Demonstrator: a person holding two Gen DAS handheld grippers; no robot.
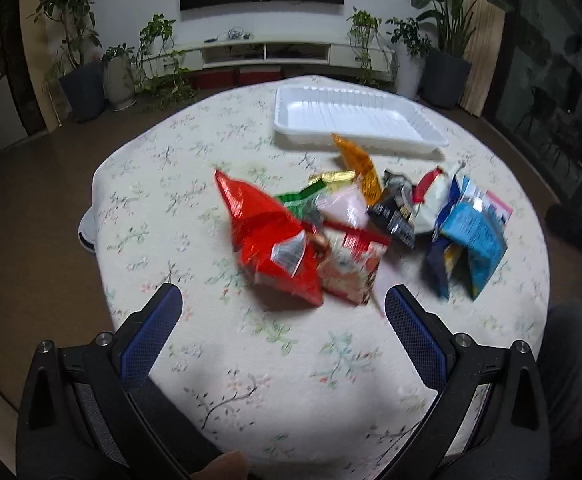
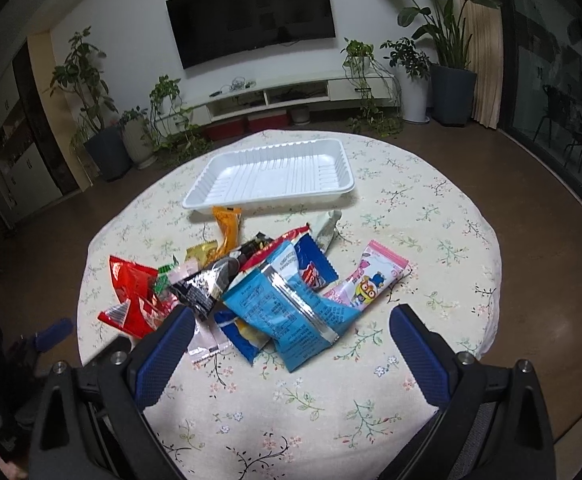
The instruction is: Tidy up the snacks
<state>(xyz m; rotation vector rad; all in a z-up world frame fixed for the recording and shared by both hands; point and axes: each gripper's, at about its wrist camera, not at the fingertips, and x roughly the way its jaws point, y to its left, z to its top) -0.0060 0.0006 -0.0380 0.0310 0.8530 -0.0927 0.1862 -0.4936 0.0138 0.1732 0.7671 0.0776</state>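
A round desk (image 2: 431,216) under a floral cloth carries a heap of snack packets, and the white tray (image 2: 271,174) serves as the landmark: it sits at the far side of the desk, with nothing in it.

Left of the tray and nearer the camera, the left gripper (image 1: 279,300) hovers over the desk with its blue-padded jaws spread wide, nothing between them — the red bag (image 1: 267,240) lies just beyond its tips, blurred in the left wrist view. Beside the red bag, a red-and-white packet (image 1: 351,268) leans against it. Directly in front of the tray's near rim, an orange packet (image 2: 227,226) stands almost touching the rim, with a small gold packet (image 2: 203,252) and a black packet (image 2: 211,288) nearer still. Further right in front of the tray, a large light-blue bag (image 2: 287,316) lies on top of a dark-blue packet (image 2: 315,268), and a pink cartoon-printed packet (image 2: 371,280) lies at the right edge of the heap.

The right gripper (image 2: 291,320) hangs over the near side of the heap, jaws likewise wide apart and holding nothing — the light-blue bag lies between and beyond its tips.
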